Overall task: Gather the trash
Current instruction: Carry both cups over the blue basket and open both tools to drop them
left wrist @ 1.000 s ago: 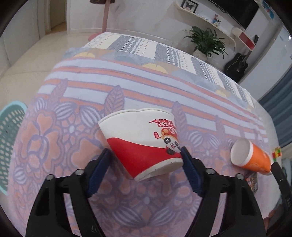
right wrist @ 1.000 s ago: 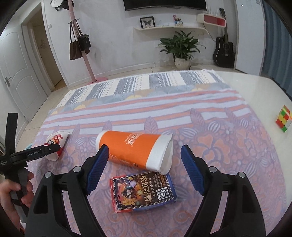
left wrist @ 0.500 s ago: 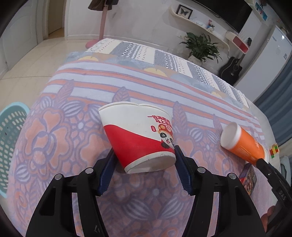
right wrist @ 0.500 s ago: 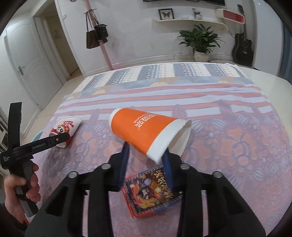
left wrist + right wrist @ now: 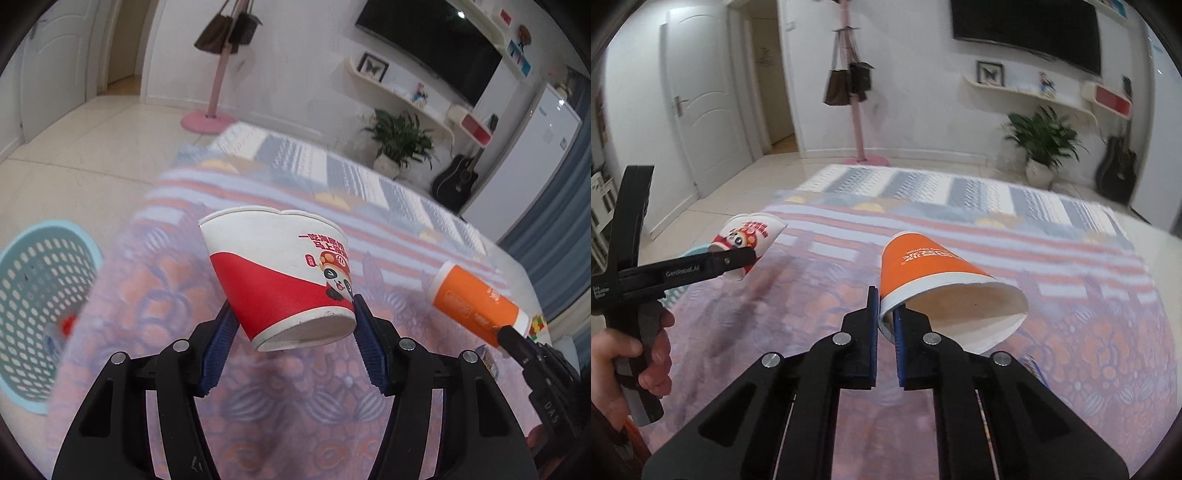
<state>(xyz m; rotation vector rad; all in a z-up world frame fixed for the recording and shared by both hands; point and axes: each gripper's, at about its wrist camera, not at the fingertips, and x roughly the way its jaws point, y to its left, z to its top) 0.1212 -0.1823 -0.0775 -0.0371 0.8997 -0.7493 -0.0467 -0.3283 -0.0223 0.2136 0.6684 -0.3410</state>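
**Paper cups lifted, basket waits at left**

Red-and-white paper cup [image 5: 280, 273] sits clamped across its base between the pads of the left tongs [image 5: 291, 339], held above the patterned desk [image 5: 295, 424]. Right tongs [image 5: 885, 332] are pinched on the rim of the orange cup [image 5: 938, 284] — one pad outside the wall, one inside — mouth tilted toward the camera. Teal basket [image 5: 40, 302] stands on the floor off the desk's left edge, some scraps already in it. Judged step: carry both cups over. Advice — swing the left cup clear of the desk edge first, centre it over the basket mouth, release low. The rim pinch looks thin; avoid jerks or the orange cup may swivel loose.
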